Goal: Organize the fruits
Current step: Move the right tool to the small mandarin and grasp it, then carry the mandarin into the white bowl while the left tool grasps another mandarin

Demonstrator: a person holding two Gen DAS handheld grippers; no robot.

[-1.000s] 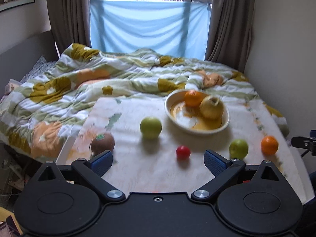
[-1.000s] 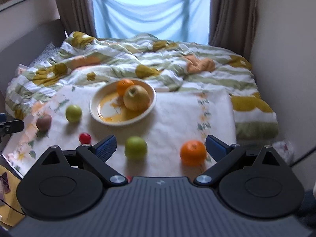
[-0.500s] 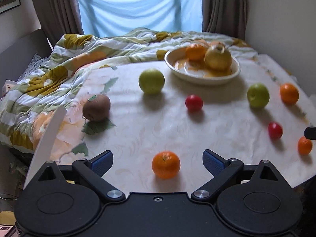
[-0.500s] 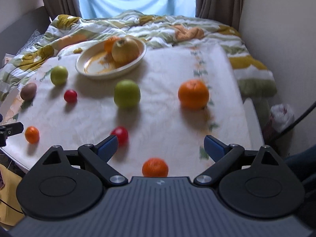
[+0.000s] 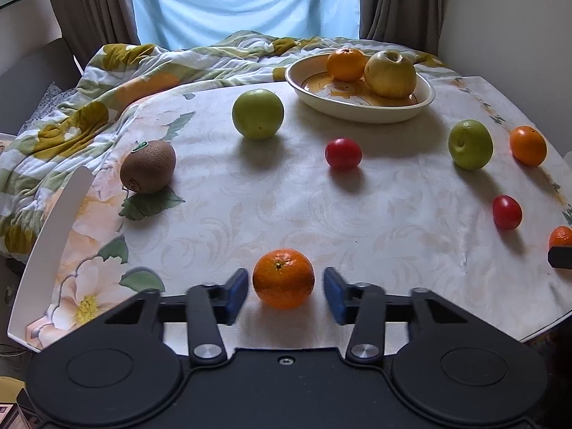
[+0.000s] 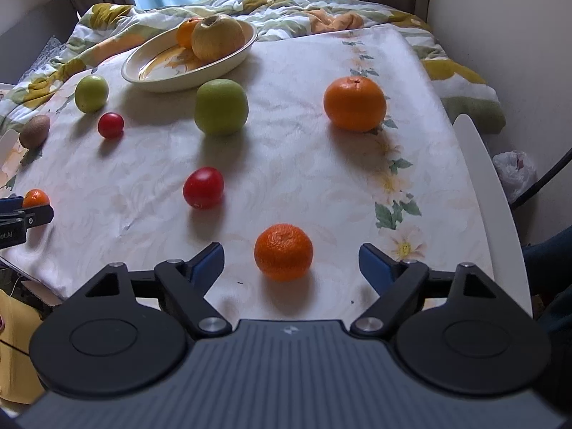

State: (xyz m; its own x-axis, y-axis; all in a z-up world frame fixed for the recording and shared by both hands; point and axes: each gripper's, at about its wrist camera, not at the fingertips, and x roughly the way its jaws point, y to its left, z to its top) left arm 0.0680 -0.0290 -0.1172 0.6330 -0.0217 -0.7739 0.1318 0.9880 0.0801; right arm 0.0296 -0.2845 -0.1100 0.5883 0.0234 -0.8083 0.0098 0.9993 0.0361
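Note:
A small mandarin (image 5: 283, 278) lies near the table's front edge between my left gripper's (image 5: 285, 286) blue pads. The jaws are closing, and a thin gap still shows on each side of the fruit. My right gripper (image 6: 291, 261) stands wide, its jaws starting to close, with another mandarin (image 6: 283, 252) lying loose between the fingers. A cream bowl (image 5: 361, 109) at the back holds an orange (image 5: 346, 64) and a yellow apple (image 5: 390, 74). Two green apples (image 5: 257, 113) (image 5: 470, 144), a kiwi (image 5: 148, 166), two red tomatoes (image 5: 343, 153) (image 5: 506, 212) and a large orange (image 6: 354, 103) lie scattered on the cloth.
The fruits lie on a floral tablecloth (image 5: 250, 214) over a white table (image 5: 53, 228). A rumpled floral duvet (image 5: 107, 82) lies behind it, below a curtained window. A wall runs along the right side. A white plastic bag (image 6: 514, 171) sits on the floor at the right.
Both grippers have sunk toward the table, each ending over a mandarin near the front edge. The left jaws have narrowed sharply around their mandarin; the right jaws have narrowed slightly.

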